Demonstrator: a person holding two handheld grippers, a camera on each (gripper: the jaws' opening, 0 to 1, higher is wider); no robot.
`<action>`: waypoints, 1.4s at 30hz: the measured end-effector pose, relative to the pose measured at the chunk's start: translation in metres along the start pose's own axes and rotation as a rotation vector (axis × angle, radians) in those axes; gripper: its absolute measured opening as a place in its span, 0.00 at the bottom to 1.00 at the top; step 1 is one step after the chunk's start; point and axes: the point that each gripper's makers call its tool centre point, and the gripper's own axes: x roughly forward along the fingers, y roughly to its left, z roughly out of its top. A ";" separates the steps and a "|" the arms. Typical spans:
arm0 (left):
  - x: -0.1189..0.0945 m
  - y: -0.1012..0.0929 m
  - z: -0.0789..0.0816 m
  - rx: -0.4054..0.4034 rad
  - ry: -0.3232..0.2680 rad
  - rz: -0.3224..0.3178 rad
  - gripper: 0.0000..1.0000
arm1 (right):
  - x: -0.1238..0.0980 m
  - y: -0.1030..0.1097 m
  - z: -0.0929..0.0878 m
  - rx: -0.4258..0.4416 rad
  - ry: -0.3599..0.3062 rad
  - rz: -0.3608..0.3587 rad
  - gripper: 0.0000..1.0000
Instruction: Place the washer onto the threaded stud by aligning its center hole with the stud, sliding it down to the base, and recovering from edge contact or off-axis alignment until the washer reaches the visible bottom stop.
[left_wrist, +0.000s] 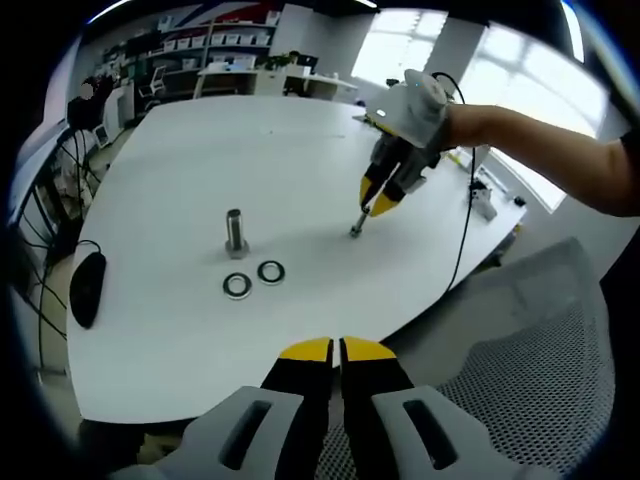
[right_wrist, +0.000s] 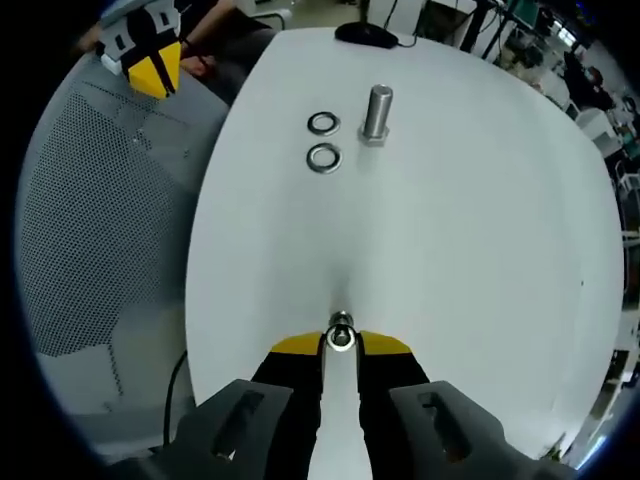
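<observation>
The right gripper (right_wrist: 341, 343) pinches 1 washer (right_wrist: 342, 336) between its fingers low over the bench (right_wrist: 450, 230), well apart from the upright stud (right_wrist: 376, 112), beside which 2 more washers (right_wrist: 323, 158) lie, seemingly ready to carry it there, while the left gripper (left_wrist: 335, 350) hangs back, fingers pressed together.

3 washers (right_wrist: 323, 124), 1 stud (right_wrist: 376, 112), 1 mouse (left_wrist: 86, 286)
</observation>
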 end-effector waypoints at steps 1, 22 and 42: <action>0.000 0.000 0.000 0.000 0.001 0.000 0.00 | 0.001 0.001 0.000 -0.002 0.000 0.001 0.13; 0.001 0.000 -0.003 -0.006 0.019 -0.001 0.00 | 0.025 -0.001 0.000 -0.015 0.013 0.038 0.13; 0.000 0.001 -0.004 -0.014 0.020 0.006 0.00 | 0.038 -0.001 0.000 0.000 0.024 0.013 0.13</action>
